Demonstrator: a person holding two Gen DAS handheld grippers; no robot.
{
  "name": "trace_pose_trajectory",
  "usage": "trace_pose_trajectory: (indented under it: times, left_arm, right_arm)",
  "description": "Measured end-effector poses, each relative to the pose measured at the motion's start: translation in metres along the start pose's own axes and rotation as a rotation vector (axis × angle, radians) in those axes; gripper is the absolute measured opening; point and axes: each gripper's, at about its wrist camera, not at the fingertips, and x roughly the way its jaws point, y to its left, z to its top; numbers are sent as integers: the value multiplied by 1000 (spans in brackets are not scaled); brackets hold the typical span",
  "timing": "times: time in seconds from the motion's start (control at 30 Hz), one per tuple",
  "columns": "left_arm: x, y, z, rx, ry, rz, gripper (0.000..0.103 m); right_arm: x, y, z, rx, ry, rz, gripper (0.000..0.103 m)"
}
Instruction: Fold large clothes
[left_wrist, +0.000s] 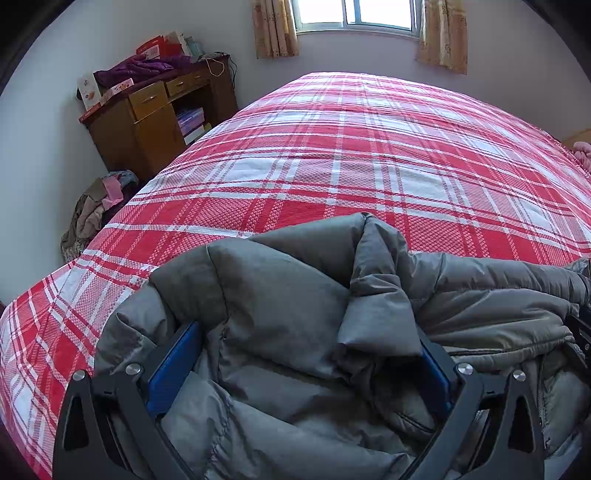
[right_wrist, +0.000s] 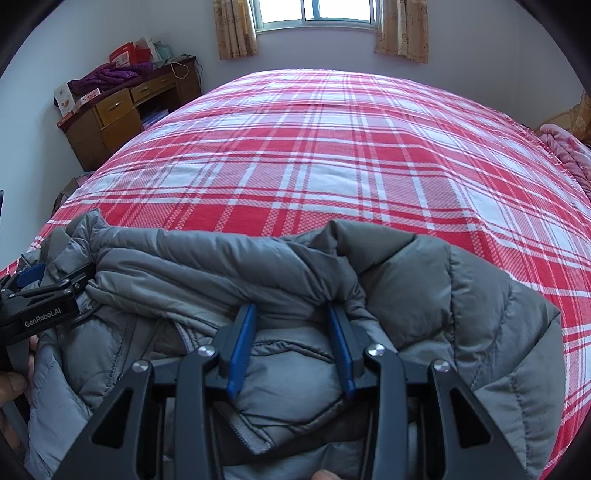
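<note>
Because a puffy jacket (left_wrist: 295, 332) will not crease under its own weight, both grippers are working at it together on the near edge of the bed (left_wrist: 351, 155), which is lying under a red plaid cover and giving a broad, flat surface for folding.

The left gripper (left_wrist: 299, 369) is sitting with its blue pads (left_wrist: 173, 365) spread wide, and a thick bunch of grey quilted fabric is filling the gap between them; whether the pads are actually pressing that bulk cannot be told. The right gripper (right_wrist: 291, 347) is standing with its pads (right_wrist: 242, 350) much nearer together, and they are pinching a padded fold of the jacket (right_wrist: 288, 280), probably near the collar or shoulder.

Seen from the right wrist, the left gripper (right_wrist: 48, 295) is coming in at the jacket's far left side, so the two holds are lying well apart along one edge. That spacing is likely meant to keep the edge taut while the garment is being carried forward and laid down.

Most of the bed ahead is lying bare, leaving room to spread it out. Folding is looking to be at an early stage.
</note>
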Motion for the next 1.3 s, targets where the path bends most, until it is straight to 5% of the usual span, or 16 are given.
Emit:
trace_pose_trajectory:
  times: [0.23,0.37,0.53,0.8,1.03,1.3]
  left_arm:
    - [-21,9,18,-16,16,-11,102]
    - [-90,37,15,-39,-52,-71,102]
    - [-162,66,-74,77,-53,-50,102]
    - [-223,123,-226,110,10,6,102]
    - [-242,141,-283,74,59,-18,102]
    - [-254,146,-326,78,60,-31,102]
  right_arm:
    - [-1,2,4,-30,20,-10,42]
    - [-37,-14,9,-6,19,5,68]
    - [-106,-48,-38,57,4,10,73]
    - [-194,-87,-187,108,68,-15,74]
    - [-248,-92,-265,170,59,-38,74]
    - [-270,-71,-316,150,71,-1,74]
